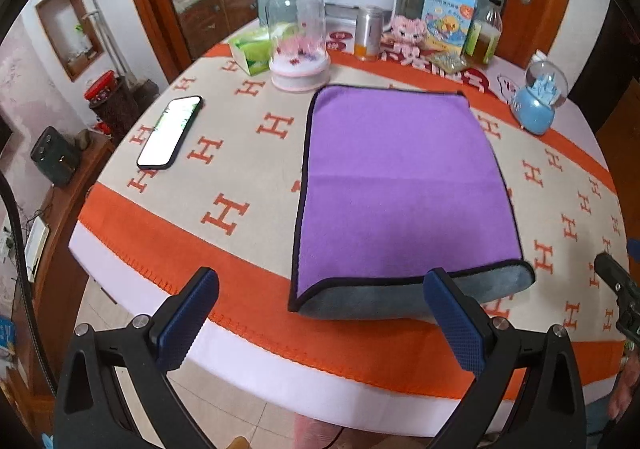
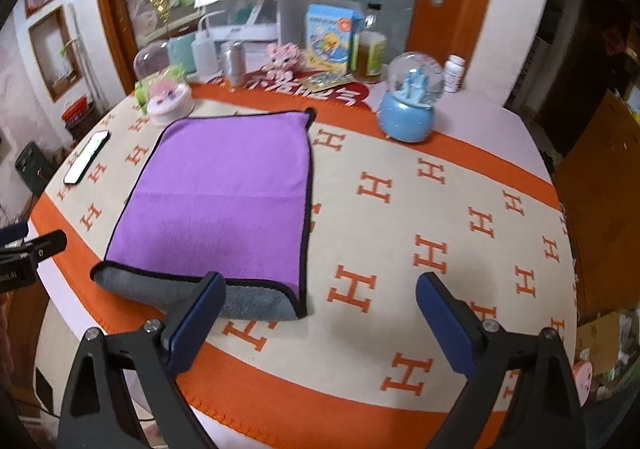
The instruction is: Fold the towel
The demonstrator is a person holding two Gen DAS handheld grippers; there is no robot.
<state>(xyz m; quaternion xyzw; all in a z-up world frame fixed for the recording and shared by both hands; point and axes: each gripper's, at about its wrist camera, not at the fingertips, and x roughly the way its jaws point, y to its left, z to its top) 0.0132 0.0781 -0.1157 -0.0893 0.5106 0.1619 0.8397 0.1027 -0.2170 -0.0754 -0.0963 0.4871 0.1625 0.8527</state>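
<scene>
The purple towel lies flat on the orange-and-cream tablecloth, its near edge turned up to show the grey underside, and it looks folded once already, so I would judge this the pause before another fold. The left gripper hangs just short of that near edge with its jaws spread wide and empty, and the right gripper hangs beside the towel's near right corner, equally released. The next move calls for each to pinch a near corner and carry it to the far edge, well clear of the phone and the snow globe.
</scene>
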